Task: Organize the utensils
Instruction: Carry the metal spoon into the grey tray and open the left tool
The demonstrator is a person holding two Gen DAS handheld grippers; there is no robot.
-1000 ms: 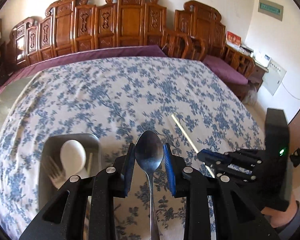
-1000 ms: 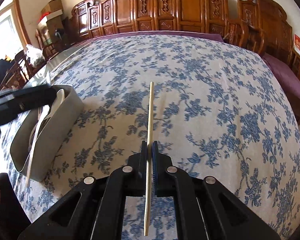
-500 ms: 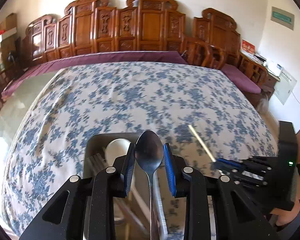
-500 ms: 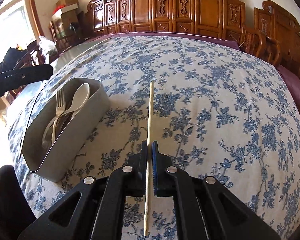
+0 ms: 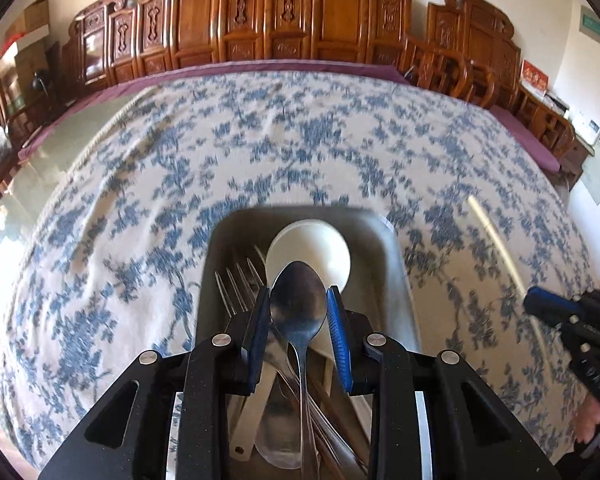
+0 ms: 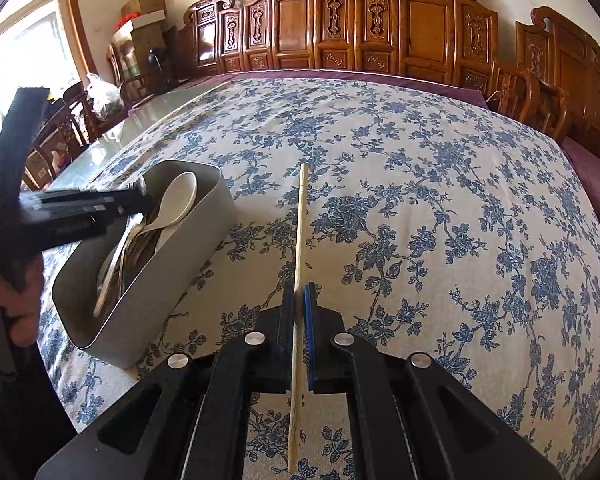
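In your left wrist view, your left gripper (image 5: 299, 334) holds the shiny metal spoon (image 5: 298, 312) by the sides of its bowl, blue pads pressed against it, handle trailing back toward you. It hangs right over the grey oblong metal utensil bin (image 5: 396, 264), above the white plastic ladle-spoon (image 5: 320, 248) and the steel fork (image 5: 236, 288) already lying inside. You are at the drop-off step for this spoon: the next move, I judge, calls for lowering a little further and parting the fingers so it lands lengthwise among the others. In your right wrist view, your right gripper (image 6: 299, 312) is clamped tight on the pale wooden chopstick (image 6: 300, 240), which points away from you over the blue-flowered tablecloth (image 6: 440, 208), just right of the bin. That chopstick looks next in line; carry it across once your left hand clears the bin.
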